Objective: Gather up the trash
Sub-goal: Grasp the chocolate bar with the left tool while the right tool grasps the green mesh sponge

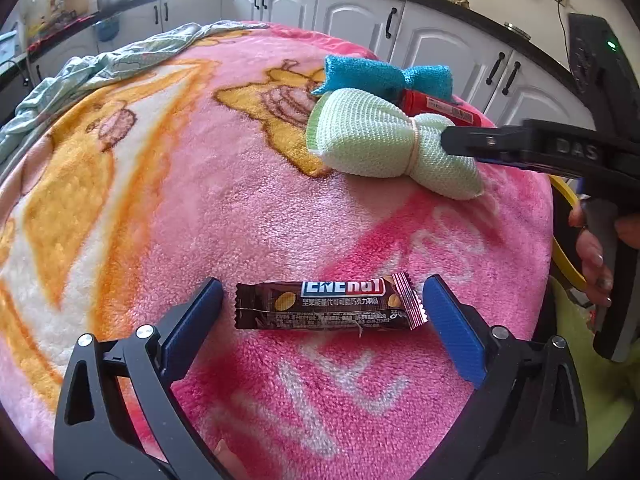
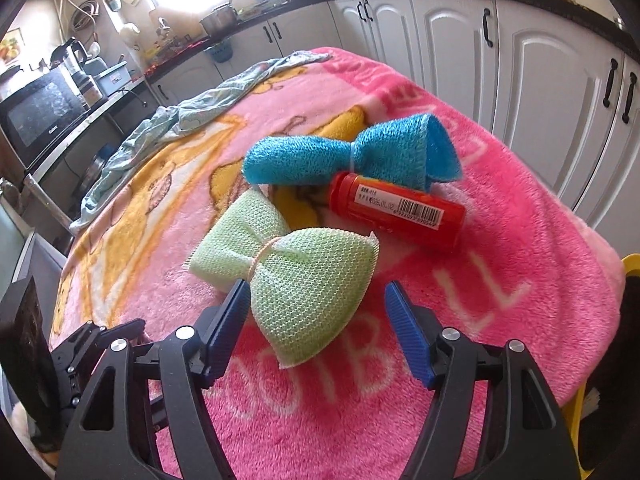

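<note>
Left gripper (image 1: 322,312) spread around brown "ENERGY" wrapper (image 1: 328,306) on pink blanket (image 1: 240,208), green sponge (image 1: 384,144) at 1 o'clock; right gripper (image 2: 316,332) spread around green sponge, barcoded red bottle (image 2: 396,210) at 12.

Glossy foil wrapper (image 1: 328,306), fluffy fleece blanket (image 1: 240,200), coarse mesh scrubber (image 2: 296,280), shiny plastic bottle (image 2: 396,210).

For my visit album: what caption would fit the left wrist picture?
Open left gripper straddles a brown snack wrapper lying on a pink blanket.
</note>
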Motion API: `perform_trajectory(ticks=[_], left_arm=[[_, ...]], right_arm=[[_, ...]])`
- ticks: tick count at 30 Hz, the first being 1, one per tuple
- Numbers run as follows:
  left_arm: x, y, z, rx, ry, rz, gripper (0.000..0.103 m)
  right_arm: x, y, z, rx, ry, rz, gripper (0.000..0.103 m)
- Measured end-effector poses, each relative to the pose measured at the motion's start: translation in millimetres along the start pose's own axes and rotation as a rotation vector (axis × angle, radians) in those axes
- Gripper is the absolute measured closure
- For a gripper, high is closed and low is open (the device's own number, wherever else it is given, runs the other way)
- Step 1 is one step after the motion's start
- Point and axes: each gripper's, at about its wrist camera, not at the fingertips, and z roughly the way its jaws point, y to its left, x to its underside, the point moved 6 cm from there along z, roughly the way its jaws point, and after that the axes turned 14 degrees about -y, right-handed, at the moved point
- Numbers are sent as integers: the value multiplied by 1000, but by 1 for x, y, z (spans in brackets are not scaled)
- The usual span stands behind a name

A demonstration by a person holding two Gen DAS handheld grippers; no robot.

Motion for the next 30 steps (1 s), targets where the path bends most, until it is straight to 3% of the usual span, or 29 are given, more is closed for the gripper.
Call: perform_trajectory(ticks=[7,11,13,14,23,25,30], left_arm=[[-3,6,-4,-7,-15,-14,41],[-3,4,-5,-4,-15,4,45],[-2,2,-6,0,-16,13,47],[-2,1,-7,3,-16,11,48],[-5,-9,-12,60,-12,-11,63],[-5,-13,-12,77,-7,-16,64],[-5,-24,-12,97,-5,0,65]], right_arm=[[-1,0,5,-17,-5,39,56],[-1,0,2,-12,-14,26,64],[-2,0,-1,-13,-20,24,73],[-4,-1,-4,-9,-33,18,83],[-14,4,-28,-27,-93,-14,93],[-16,4,-33,-14,-110,-35,103],[-19,0,-44,-2,-136,-58,103]])
